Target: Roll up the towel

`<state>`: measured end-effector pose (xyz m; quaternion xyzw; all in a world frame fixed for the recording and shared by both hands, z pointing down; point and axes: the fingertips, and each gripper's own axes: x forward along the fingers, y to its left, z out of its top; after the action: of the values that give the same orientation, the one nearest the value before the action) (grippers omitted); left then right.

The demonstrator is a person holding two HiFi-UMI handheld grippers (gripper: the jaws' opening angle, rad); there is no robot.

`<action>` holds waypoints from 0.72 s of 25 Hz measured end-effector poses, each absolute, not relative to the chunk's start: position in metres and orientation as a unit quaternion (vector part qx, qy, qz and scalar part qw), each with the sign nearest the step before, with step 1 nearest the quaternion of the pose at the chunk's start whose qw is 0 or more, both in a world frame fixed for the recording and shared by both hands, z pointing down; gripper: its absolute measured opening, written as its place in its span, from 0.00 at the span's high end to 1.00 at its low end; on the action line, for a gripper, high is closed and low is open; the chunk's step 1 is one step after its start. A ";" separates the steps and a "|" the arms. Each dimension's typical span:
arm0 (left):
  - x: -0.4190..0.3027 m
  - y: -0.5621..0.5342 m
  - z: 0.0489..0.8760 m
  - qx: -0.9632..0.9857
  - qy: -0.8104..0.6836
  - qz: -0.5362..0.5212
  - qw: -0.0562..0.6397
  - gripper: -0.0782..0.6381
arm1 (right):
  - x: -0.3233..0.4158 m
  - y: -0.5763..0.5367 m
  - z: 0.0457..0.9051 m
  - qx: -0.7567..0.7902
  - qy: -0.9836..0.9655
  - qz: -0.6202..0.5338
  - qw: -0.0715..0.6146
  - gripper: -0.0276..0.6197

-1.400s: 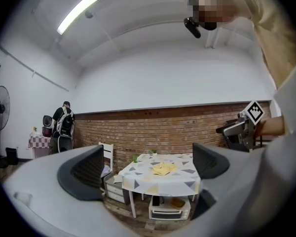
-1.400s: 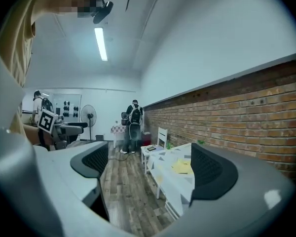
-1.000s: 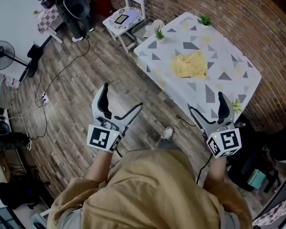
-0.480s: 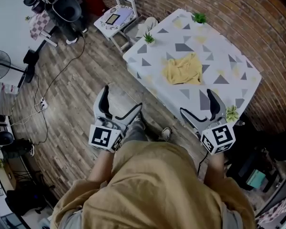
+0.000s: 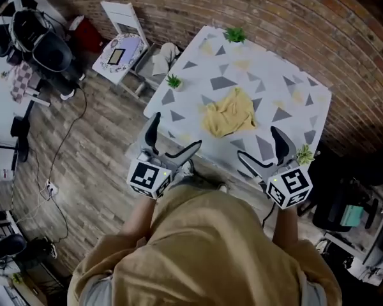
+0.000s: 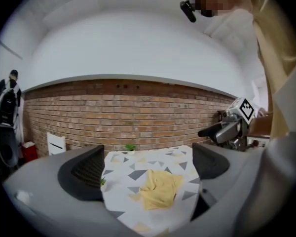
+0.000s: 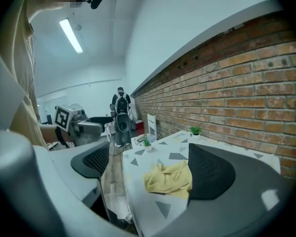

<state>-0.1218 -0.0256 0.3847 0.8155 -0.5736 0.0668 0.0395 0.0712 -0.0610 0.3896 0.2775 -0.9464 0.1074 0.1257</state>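
Running behind the scene, a brick wall (image 5: 274,18) meets a wood-plank floor (image 5: 83,145). A table (image 5: 281,94) under a white cloth printed with grey triangles stands against that wall. A person in a tan top (image 5: 204,247) stands at the table's near edge. A white chair (image 5: 121,40) sits off the table's left end.

The yellow towel (image 5: 228,112) lies crumpled and unrolled near the middle of the tabletop. The left gripper (image 5: 175,132) and the right gripper (image 5: 258,144) hover at the near edge, one to each side of the towel and clear of it. Each has its jaws spread wide with nothing between them. Three small potted plants stand on the table: one at the far edge (image 5: 235,35), one at the left edge (image 5: 173,81) and one just beside the right gripper (image 5: 304,153).
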 end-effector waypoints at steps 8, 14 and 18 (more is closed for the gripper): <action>-0.104 -0.089 0.427 0.916 -0.377 0.130 0.047 0.07 | 0.017 -0.077 0.409 0.319 -0.922 0.141 0.167 0.18; -0.096 -0.096 0.500 0.943 -0.255 0.200 0.072 0.07 | 0.000 -0.073 0.449 0.354 -0.894 0.190 0.197 0.26; -0.091 -0.095 0.547 0.945 -0.194 0.254 0.074 0.10 | -0.013 -0.060 0.500 0.351 -0.876 0.183 0.276 0.29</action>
<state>-0.0914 -0.0950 0.5468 0.9447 -0.1937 0.2540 0.0743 -0.0127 -0.0599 0.5000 0.3515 -0.8755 0.1831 0.2764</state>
